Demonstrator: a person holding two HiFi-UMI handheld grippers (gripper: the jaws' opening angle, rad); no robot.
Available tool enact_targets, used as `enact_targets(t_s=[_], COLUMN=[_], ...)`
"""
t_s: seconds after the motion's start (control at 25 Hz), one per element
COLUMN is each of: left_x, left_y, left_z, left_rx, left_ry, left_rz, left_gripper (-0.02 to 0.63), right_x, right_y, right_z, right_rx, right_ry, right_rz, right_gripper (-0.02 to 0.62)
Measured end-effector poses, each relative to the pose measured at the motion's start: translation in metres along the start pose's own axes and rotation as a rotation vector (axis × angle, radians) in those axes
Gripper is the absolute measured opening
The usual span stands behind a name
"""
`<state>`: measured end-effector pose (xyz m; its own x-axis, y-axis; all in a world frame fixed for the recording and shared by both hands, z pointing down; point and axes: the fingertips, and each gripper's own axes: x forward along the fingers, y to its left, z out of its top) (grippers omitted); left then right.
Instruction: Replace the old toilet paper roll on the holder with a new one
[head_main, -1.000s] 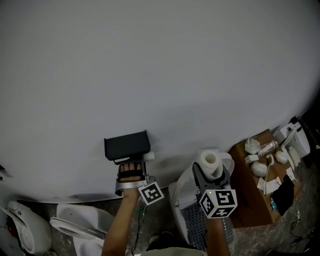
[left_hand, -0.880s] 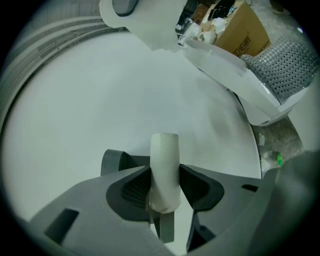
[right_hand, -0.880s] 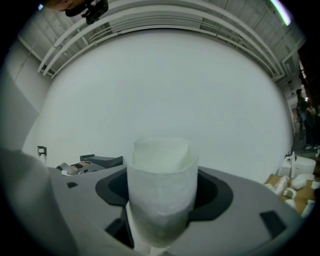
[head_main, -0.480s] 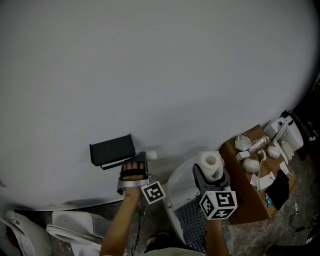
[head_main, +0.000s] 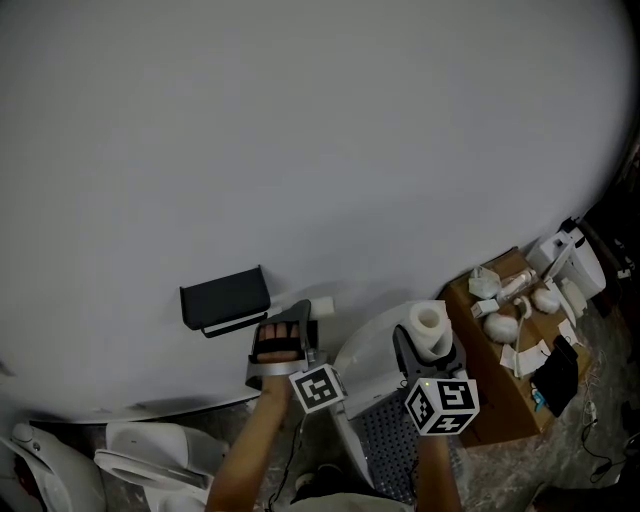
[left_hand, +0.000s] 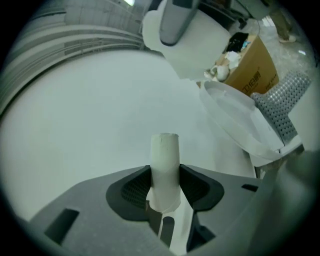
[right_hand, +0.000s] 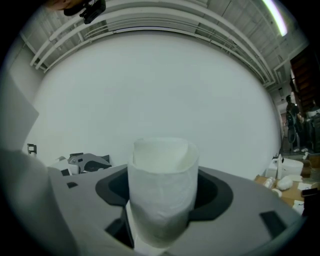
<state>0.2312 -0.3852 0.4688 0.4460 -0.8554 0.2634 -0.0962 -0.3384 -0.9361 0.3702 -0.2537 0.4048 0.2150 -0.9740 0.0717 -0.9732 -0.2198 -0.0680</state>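
Since a second ago, the left gripper (head_main: 308, 318) has slid to the right, away from the black holder (head_main: 225, 298) on the wall (head_main: 300, 130). It took the old roll (head_main: 322, 305) along. The holder now has no roll on it. The right gripper (head_main: 428, 348) has hardly moved.

In the left gripper view, the left gripper (left_hand: 165, 176) is squeezing the old roll (left_hand: 165, 150) on both sides. Only a thin, stiff-looking tube is left, pale and smooth, with a bit of loose paper hanging at its bottom. I think it is held away from the holder to make room for the new one.

In the right gripper view, the right gripper (right_hand: 162, 200) is clamped on the new roll (right_hand: 161, 165). This one is fat, white and soft, and the squeeze has pushed its round shape a little flat. The head view shows the new roll (head_main: 428, 322) standing up with its hole on top, waiting to the right of the holder. I think it waits there so it can go on next.

The holder is a dark, flat box shape with a lighter bar along its lower edge. The wall is plain and smooth. A brown cardboard box (head_main: 497, 372) with small white things on it sits to the right. A shiny white toilet (head_main: 150, 450) is low on the left.
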Motion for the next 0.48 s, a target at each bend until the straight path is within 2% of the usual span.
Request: enact_targets(t_s=[0.24,0.36,0.48], left_x=[-0.027,-0.043,-0.061], left_y=[0.016,0.026,0.039], left_z=[-0.011,-0.022,-0.036], left_rx=[-0.229,-0.412,-0.634], left_ry=[-0.078,-0.121,-0.167], left_rz=[-0.002,-0.026,-0.049], left_gripper=[0.181,0.181,0.181], right_x=[0.005,0.01,0.014], right_y=[0.021,0.036,0.051], right_z=[-0.001,0.0,0.001], right_rx=[0.002,-0.003,-0.01], right_ry=[0.0,-0.001,-0.002], right_rz=[0.035,0.063,0.091], right_gripper=[0.305,0.305,0.305])
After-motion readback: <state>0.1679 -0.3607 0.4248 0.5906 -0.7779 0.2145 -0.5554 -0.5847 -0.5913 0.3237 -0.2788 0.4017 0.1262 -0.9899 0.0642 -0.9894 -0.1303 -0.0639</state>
